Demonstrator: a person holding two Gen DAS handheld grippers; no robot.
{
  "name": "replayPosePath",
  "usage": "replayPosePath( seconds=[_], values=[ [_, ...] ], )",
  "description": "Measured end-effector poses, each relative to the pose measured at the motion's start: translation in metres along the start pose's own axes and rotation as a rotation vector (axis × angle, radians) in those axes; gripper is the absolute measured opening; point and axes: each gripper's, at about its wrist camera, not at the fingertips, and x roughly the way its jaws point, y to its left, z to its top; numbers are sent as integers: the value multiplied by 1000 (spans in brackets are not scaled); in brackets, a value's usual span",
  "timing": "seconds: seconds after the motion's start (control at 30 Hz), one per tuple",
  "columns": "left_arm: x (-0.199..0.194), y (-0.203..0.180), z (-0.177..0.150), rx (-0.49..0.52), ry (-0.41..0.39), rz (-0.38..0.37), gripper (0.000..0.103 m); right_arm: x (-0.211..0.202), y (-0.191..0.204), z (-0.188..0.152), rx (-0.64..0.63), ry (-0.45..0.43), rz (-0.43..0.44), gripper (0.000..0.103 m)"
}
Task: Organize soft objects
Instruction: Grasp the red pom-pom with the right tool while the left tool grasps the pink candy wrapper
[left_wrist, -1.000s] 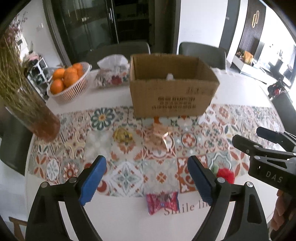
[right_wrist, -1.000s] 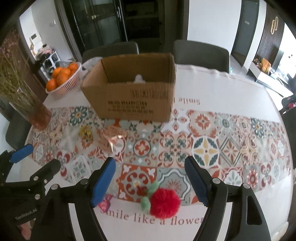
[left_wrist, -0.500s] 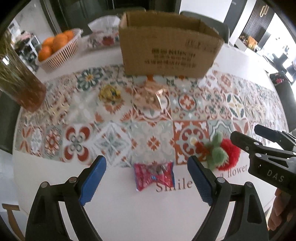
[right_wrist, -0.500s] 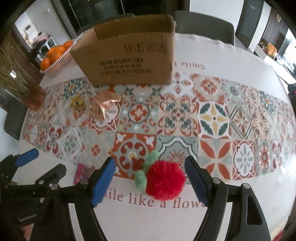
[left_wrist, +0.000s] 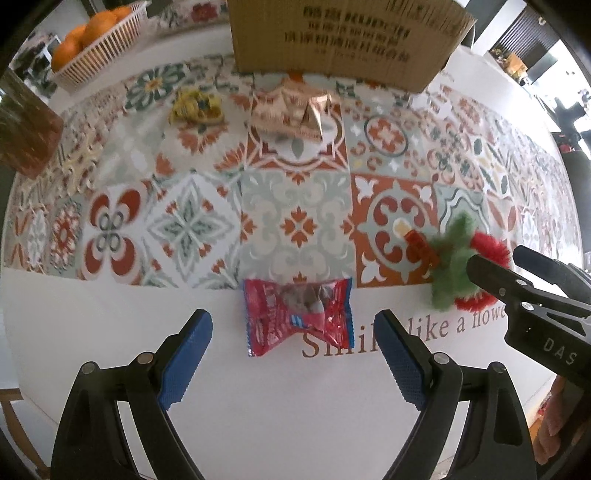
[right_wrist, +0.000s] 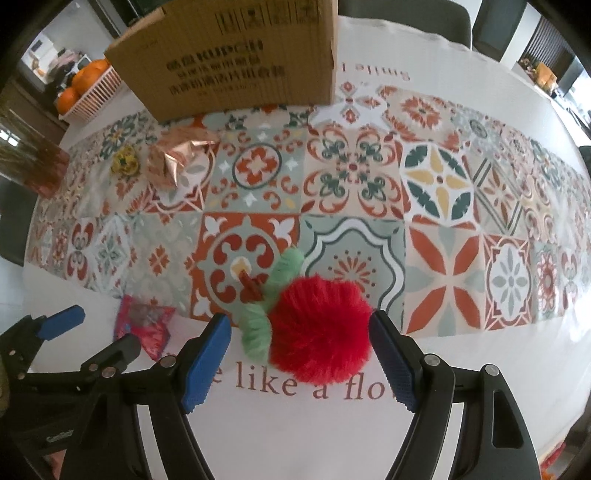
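A red snack packet (left_wrist: 297, 315) lies on the white table edge, just ahead of my open left gripper (left_wrist: 293, 354). A fluffy red pompom with green leaves (right_wrist: 321, 328) lies between the open blue fingers of my right gripper (right_wrist: 299, 356), untouched. The pompom also shows in the left wrist view (left_wrist: 460, 266), partly behind the right gripper. A rose-gold foil packet (left_wrist: 291, 114) and a yellow crumpled item (left_wrist: 194, 107) lie near the cardboard box (left_wrist: 343, 37). The red packet shows in the right wrist view (right_wrist: 146, 326).
The table carries a patterned tile runner (right_wrist: 354, 206). A basket of oranges (left_wrist: 94, 37) stands at the back left and a glass vase (left_wrist: 26, 129) at the left. The table's near edge is close below both grippers.
Both grippers have moved down and forward toward the table. The red packet and the pompom now sit much closer to the fingers. Both grippers stay open.
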Motion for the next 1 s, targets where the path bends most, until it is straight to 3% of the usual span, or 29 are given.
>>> replayPosePath(
  seconds=[0.47, 0.67, 0.73, 0.8, 1.0],
  values=[
    [54, 3, -2, -22, 106, -3, 89, 39, -8, -3, 27, 77, -15, 78],
    [64, 4, -2, -17, 116, 2, 80, 51, -13, -7, 61, 97, 9, 77],
    [69, 4, 1, -21, 124, -6, 77, 52, -13, -7, 67, 93, 12, 74],
    [69, 5, 1, -20, 122, -9, 74, 53, -13, -8, 67, 88, 16, 64],
    [72, -1, 3, -11, 96, -7, 70, 52, -10, -10, 68, 71, 14, 49]
  ],
)
